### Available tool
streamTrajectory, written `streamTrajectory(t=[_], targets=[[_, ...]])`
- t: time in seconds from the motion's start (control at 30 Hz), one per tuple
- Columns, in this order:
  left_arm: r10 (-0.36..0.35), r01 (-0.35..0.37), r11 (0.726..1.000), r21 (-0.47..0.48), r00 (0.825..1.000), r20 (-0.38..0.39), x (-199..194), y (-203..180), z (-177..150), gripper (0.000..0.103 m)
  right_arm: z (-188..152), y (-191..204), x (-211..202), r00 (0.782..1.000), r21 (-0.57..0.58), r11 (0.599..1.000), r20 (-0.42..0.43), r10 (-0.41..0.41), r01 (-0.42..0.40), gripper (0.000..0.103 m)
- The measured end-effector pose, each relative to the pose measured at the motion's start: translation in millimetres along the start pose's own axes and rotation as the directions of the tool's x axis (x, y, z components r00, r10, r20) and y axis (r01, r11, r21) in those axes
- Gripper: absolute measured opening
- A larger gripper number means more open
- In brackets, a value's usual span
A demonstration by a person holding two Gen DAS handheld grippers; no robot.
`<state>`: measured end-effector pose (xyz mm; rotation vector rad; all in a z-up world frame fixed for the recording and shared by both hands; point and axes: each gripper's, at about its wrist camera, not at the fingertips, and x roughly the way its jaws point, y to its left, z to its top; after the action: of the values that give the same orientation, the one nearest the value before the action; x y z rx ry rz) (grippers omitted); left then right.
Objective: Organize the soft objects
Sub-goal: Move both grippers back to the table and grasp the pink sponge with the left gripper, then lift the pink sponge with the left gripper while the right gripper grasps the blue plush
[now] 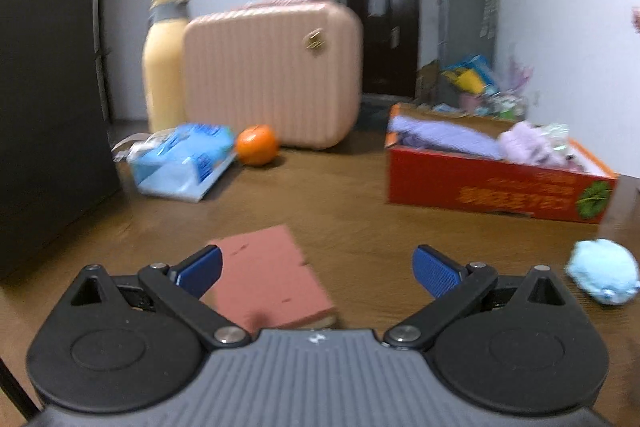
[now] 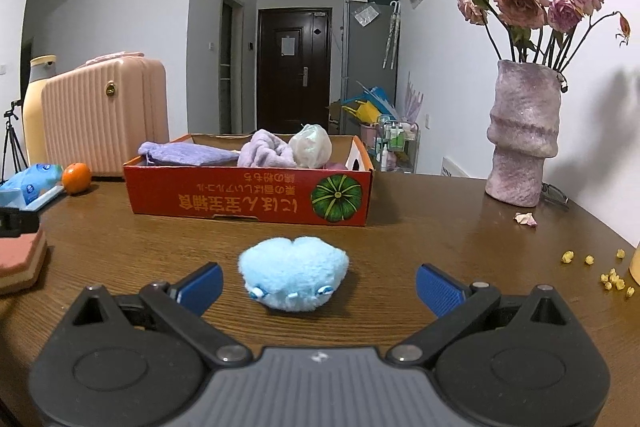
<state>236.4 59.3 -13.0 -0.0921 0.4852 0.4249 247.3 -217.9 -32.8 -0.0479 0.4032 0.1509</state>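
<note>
**Two soft things wait to go in the box**

Brown wood makes up the table, with a door far behind. From the left wrist, the left gripper is wide open and holds nothing. A pink sponge lies flat between its jaws. Slide low so both fingers hug its sides.

From the right wrist, the right gripper is wide open too, holding nothing. The blue plush toy sits between its jaws. Squeeze it in the middle. The red cardboard box stands near, with bare table on the way, and the vase stands well off right.
</note>
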Motion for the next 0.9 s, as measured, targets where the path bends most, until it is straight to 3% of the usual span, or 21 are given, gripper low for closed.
streamTrajectory(t=[0.2,0.37,0.6,0.7,0.9], targets=[[0.018,-0.030,0.997,-0.076,0.988,-0.152,35,20,-1,0.103,0,0,2,1.000,-0.001,1.000,-0.006,0.002,-0.002,0.103],[0.063,-0.076,0.995,-0.065,0.982,-0.180,54,23,-2,0.103,-1,1,4,1.000,-0.005,1.000,-0.016,-0.001,0.001,0.103],[0.040,-0.071,0.992,-0.104,0.962,-0.271,79,34,-3,0.103,-2,1,7,1.000,-0.009,1.000,-0.026,-0.007,0.007,0.103],[0.039,-0.067,0.993,-0.096,0.962,-0.270,80,33,-3,0.102,-2,1,8,1.000,-0.009,1.000,-0.030,-0.007,0.007,0.103],[0.048,-0.065,0.996,-0.059,0.966,-0.256,75,27,-3,0.080,-3,0,9,0.999,-0.010,1.000,-0.039,-0.012,0.012,0.103]])
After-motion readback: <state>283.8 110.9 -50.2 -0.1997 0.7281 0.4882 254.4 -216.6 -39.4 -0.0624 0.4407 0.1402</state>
